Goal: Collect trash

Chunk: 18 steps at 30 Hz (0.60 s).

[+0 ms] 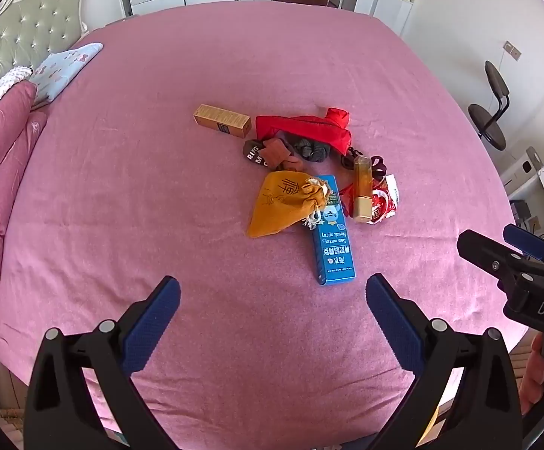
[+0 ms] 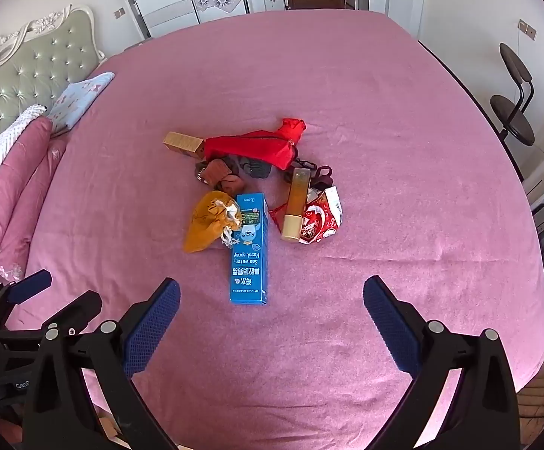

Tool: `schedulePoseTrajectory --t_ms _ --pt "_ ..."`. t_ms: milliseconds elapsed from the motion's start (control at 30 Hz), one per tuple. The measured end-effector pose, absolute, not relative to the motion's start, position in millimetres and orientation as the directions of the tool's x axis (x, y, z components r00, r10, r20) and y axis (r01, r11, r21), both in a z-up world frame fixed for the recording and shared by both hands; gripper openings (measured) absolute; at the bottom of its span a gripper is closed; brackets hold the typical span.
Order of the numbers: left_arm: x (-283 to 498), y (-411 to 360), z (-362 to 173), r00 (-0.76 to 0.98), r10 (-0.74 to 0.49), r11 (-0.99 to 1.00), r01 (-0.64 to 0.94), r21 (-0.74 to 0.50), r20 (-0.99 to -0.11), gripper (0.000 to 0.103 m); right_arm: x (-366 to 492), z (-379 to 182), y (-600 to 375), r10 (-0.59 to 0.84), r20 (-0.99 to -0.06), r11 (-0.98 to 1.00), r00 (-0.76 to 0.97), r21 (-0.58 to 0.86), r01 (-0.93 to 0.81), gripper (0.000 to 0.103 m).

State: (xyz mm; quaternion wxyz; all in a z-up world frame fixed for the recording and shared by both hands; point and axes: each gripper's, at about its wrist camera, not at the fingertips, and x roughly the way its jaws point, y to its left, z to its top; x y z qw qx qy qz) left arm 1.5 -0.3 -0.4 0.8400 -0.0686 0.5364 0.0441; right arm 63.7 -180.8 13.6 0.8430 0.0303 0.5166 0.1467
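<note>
On the pink bed (image 2: 384, 112) the pile lies in the middle, near both claws. From left: a tan box (image 2: 182, 143), an orange pouch (image 2: 206, 225) — soft, take it by the neck — a blue box (image 2: 248, 251), probably light and stiff, then a crinkly red wrapper (image 2: 320, 223). The left claw (image 1: 272, 315) and the right claw (image 2: 271, 315) are both wide open, holding nothing.

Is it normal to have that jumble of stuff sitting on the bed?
It looks odd: a heap mid-bed mixes boxes, pouches and a crumpled red wrapper. The blue nasal spray box lies partly under the mustard drawstring pouch, and a gold tube lies across the wrapper.
</note>
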Motion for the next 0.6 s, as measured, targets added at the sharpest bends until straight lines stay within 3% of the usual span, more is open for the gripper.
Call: schedulePoseTrajectory --t_ms 600 --pt "23 2 -14 0.401 -0.012 0.983 -0.165 -0.085 -0.916 0.099 85 4 -177 0.289 -0.879 0.949 0.379 0.21 -0.237 0.095"
